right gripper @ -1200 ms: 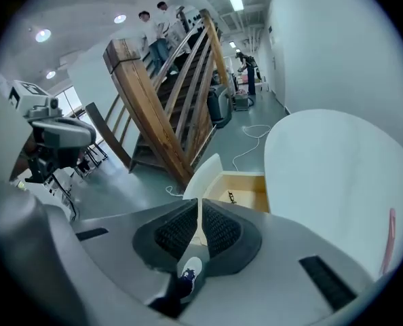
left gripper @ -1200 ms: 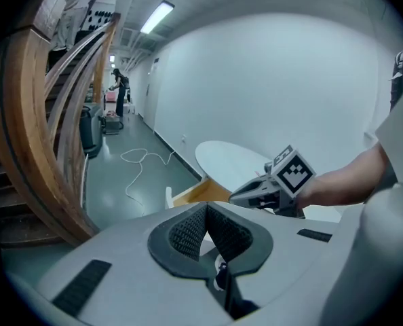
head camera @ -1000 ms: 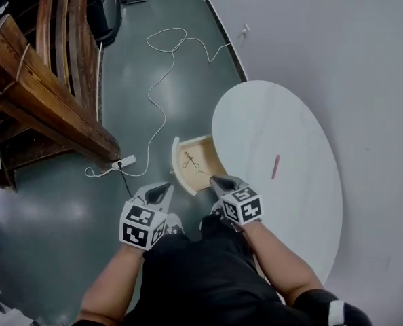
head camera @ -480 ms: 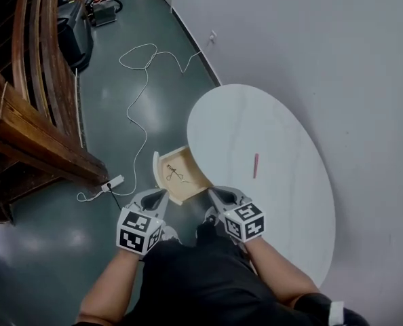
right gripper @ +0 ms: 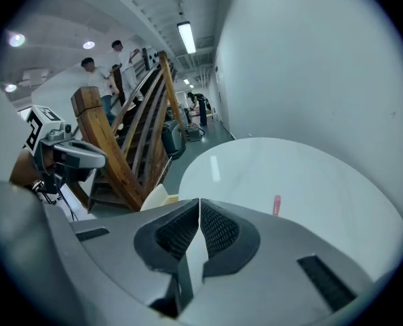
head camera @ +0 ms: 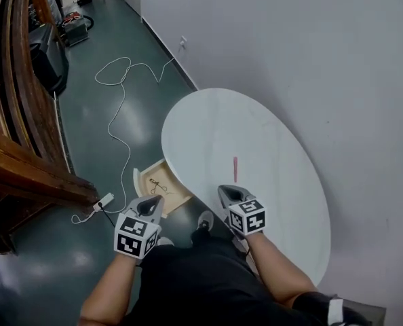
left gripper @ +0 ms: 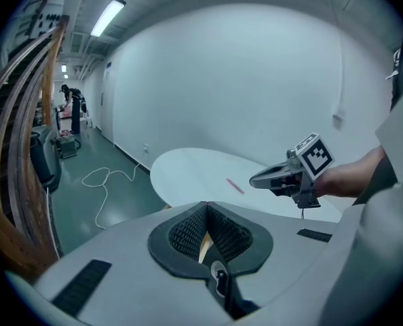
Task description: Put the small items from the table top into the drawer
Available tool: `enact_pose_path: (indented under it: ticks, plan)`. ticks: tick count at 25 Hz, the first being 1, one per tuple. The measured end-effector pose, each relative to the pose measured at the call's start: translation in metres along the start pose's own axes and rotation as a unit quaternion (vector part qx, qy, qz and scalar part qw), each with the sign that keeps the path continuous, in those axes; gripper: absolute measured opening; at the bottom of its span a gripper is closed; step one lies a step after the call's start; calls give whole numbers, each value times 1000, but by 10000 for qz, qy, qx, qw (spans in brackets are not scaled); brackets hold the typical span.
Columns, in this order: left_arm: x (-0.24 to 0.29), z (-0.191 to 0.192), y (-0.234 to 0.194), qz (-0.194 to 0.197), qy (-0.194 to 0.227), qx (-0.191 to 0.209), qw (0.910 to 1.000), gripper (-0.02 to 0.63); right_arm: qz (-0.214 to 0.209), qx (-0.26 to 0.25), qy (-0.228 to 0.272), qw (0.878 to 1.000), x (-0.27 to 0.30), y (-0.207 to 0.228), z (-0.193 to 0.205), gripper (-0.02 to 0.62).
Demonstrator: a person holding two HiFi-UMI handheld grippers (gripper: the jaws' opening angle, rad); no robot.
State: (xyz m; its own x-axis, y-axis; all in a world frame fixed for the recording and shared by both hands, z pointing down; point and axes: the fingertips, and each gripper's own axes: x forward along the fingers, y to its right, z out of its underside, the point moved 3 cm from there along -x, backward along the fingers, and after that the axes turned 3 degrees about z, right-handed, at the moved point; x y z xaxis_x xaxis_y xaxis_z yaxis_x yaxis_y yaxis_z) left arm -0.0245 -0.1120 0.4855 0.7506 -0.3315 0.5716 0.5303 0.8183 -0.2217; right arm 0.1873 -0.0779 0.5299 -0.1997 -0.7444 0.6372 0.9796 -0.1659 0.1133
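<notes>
Closest in, the left hand-held gripper and right hand-held gripper are both pinched together, empty. Just past the left one, the open drawer holds a small metal item. Further on, a pink stick lies on the white bench.

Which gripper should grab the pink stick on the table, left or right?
Right, probably. The right gripper hovers at the table edge, the pink stick just ahead of it. The left gripper is over the floor by the drawer, farther off.
</notes>
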Motion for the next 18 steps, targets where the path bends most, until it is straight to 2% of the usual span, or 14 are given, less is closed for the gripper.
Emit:
enact_pose_path:
  ticks: [4,8,12,18]
  plan:
    - [19,-10,5,103,-90,198,9997,14,493,154,-250,9984,9,45,17,12]
    - [27,-15,-2,21,-231,280,9993,14,860,324,-529,9944,25,82,33,14]
    - [25,-15,-8,-52,-307,206,9993,14,1049,409,-725,9910,45,110,36,15]
    - [13,0,-15,-237,-385,-44,9990,14,1181,436,-977,9872,75,133,33,60]
